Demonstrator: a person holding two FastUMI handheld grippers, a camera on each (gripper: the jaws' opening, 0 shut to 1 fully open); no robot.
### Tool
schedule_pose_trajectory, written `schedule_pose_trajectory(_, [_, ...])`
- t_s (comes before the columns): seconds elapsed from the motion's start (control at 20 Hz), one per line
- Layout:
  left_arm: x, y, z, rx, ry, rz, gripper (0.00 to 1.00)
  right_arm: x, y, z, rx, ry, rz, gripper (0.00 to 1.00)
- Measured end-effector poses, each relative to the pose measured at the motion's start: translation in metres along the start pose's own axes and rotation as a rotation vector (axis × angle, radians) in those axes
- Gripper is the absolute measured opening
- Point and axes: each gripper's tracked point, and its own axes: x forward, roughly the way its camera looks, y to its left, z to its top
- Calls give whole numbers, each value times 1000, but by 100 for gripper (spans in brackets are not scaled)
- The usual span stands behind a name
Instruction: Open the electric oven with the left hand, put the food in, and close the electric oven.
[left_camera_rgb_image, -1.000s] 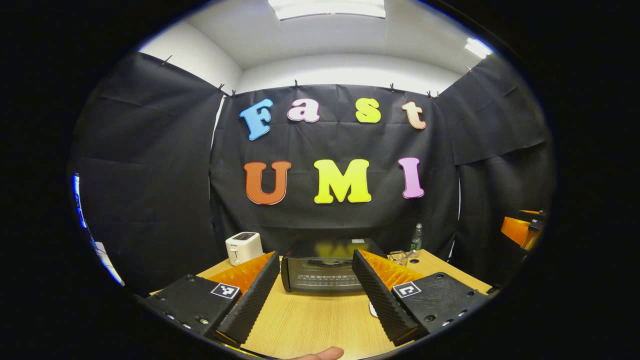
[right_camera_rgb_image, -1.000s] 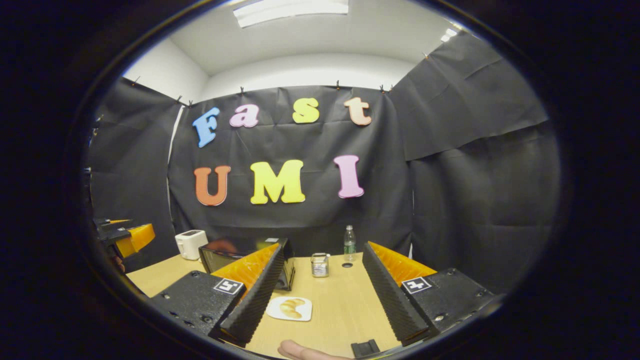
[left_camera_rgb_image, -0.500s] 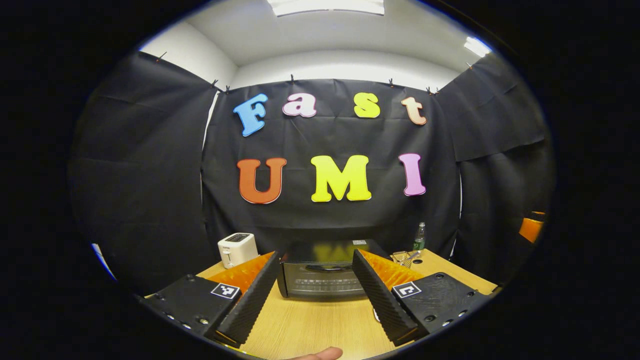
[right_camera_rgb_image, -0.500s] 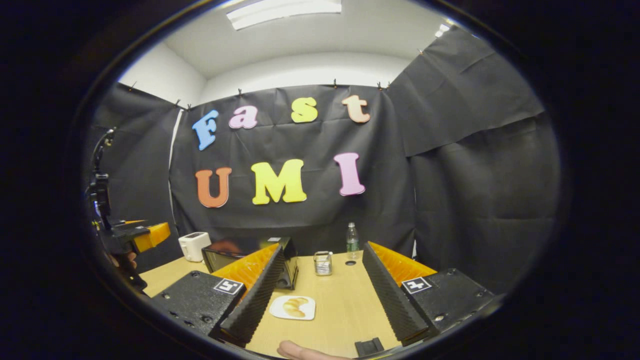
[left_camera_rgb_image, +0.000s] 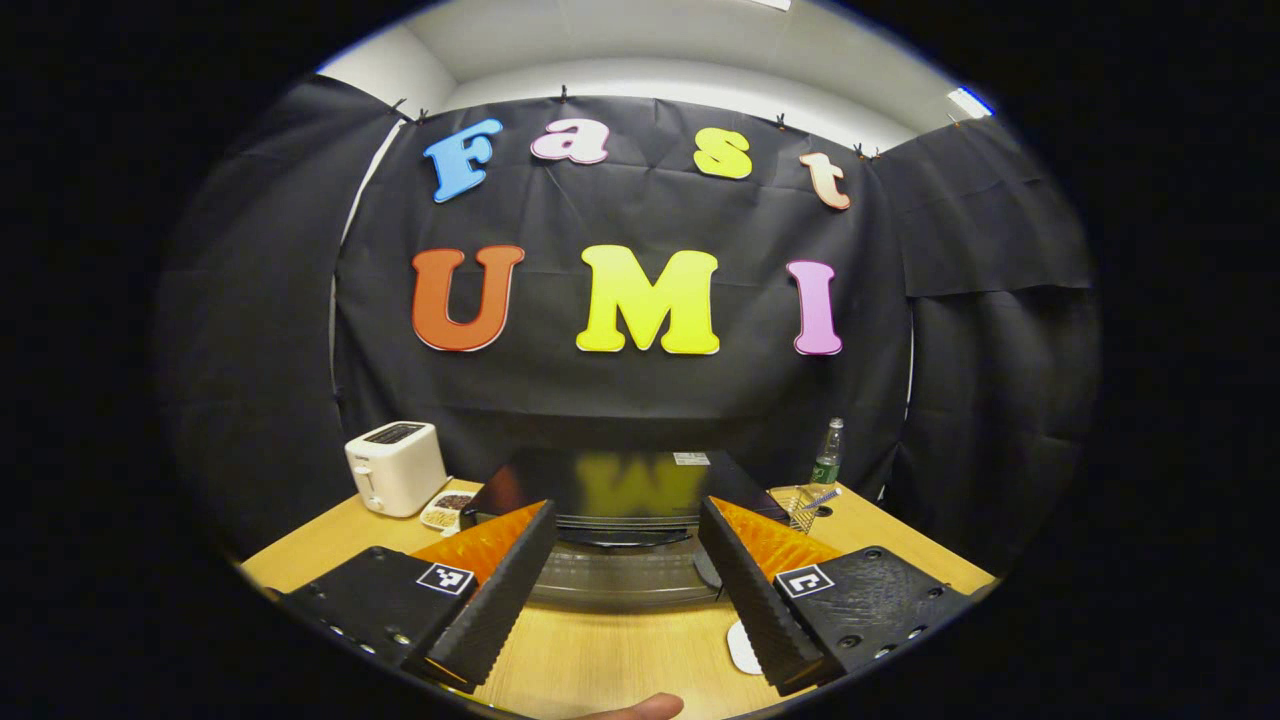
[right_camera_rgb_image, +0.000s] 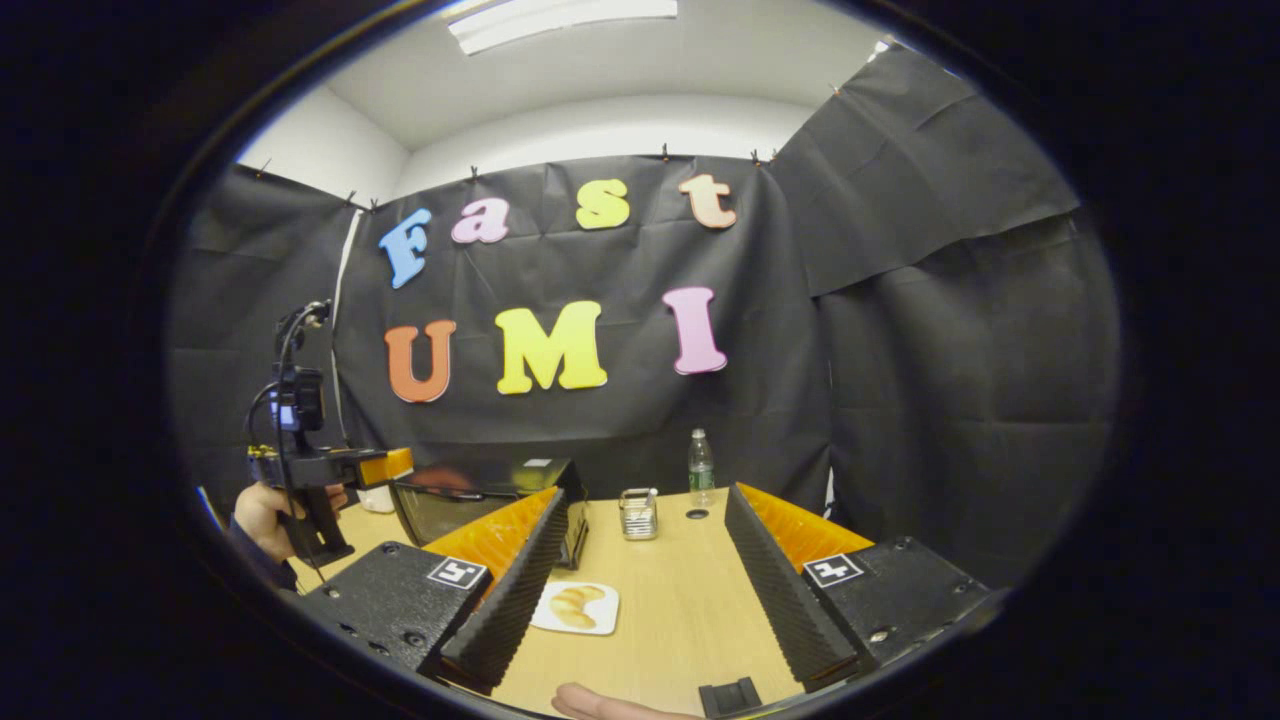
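Note:
The black electric oven (left_camera_rgb_image: 620, 490) stands on the wooden table (left_camera_rgb_image: 610, 660) with its door shut, the handle just beyond my fingertips. My left gripper (left_camera_rgb_image: 625, 508) is open and faces the oven's front, its fingers either side of the door. In the right gripper view the oven (right_camera_rgb_image: 470, 505) sits at the left, and a hand holds the left gripper (right_camera_rgb_image: 335, 465) in front of it. A white plate (right_camera_rgb_image: 598, 622) with a croissant (right_camera_rgb_image: 573, 606) lies between the fingers of my open right gripper (right_camera_rgb_image: 645, 495), which hovers above the table.
A white toaster (left_camera_rgb_image: 395, 465) and a small dish (left_camera_rgb_image: 447, 505) stand left of the oven. Right of it are a wire rack (left_camera_rgb_image: 800, 500) and a bottle (left_camera_rgb_image: 826, 455). The right gripper view shows a metal holder (right_camera_rgb_image: 637, 512) and the bottle (right_camera_rgb_image: 700, 468) behind the plate.
My left gripper has moved forward and down to the oven, which now looks larger and closer. The right gripper has hardly moved. Both stay open.

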Motion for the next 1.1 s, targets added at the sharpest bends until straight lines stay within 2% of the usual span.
schedule_pose_trajectory(0.15, [40,-2,-8,-27,-4,-22,94,11,-7,-7,0,2,5,100])
schedule_pose_trajectory(0.2, [52,1,-12,-21,6,-10,94,15,-10,-10,4,3,4,97])
schedule_pose_trajectory(0.3, [73,11,-22,4,24,26,94,20,-17,-14,11,-2,0,100])
schedule_pose_trajectory(0.5, [100,20,-57,15,110,71,94,27,-32,-17,30,-39,-33,97])
schedule_pose_trajectory(0.65, [106,22,-78,58,179,90,94,27,-36,-25,23,-26,-29,97])
schedule_pose_trajectory(0.7, [106,25,-77,63,159,101,84,27,-41,-26,22,-26,-35,97])
schedule_pose_trajectory(0.75, [104,23,-76,65,157,101,98,27,-44,-25,24,-27,-40,97])
schedule_pose_trajectory(0.95, [101,19,-78,49,148,86,97,23,-45,-36,44,4,-26,97])
schedule_pose_trajectory(1.0, [98,18,-79,36,156,84,86,22,-46,-38,48,13,-28,97])
schedule_pose_trajectory(1.05, [96,20,-81,37,167,87,98,19,-47,-37,45,17,-33,97])
schedule_pose_trajectory(1.1, [94,19,-80,49,167,88,98,15,-47,-35,40,15,-36,97])
